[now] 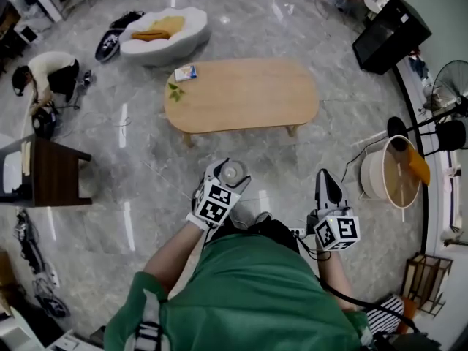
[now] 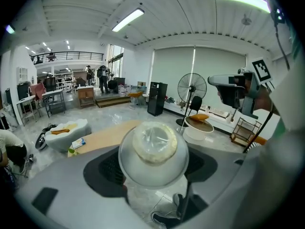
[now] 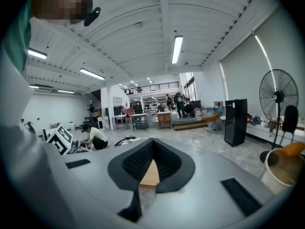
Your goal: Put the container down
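Clear plastic, one container (image 1: 232,172), sits clamped in our left tool (image 1: 227,179) over the floor, short of the one wooden surface's (image 1: 248,97) near edge. Our right tool (image 1: 327,184) is clenched, empty. One packet (image 1: 185,72) lies at the surface's left end.

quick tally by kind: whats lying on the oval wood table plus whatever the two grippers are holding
container, held in the left gripper: 1
blue and white pack, on the table: 1
green leafy bit, on the table: 1
things in the right gripper, jaws together: 0
total: 3
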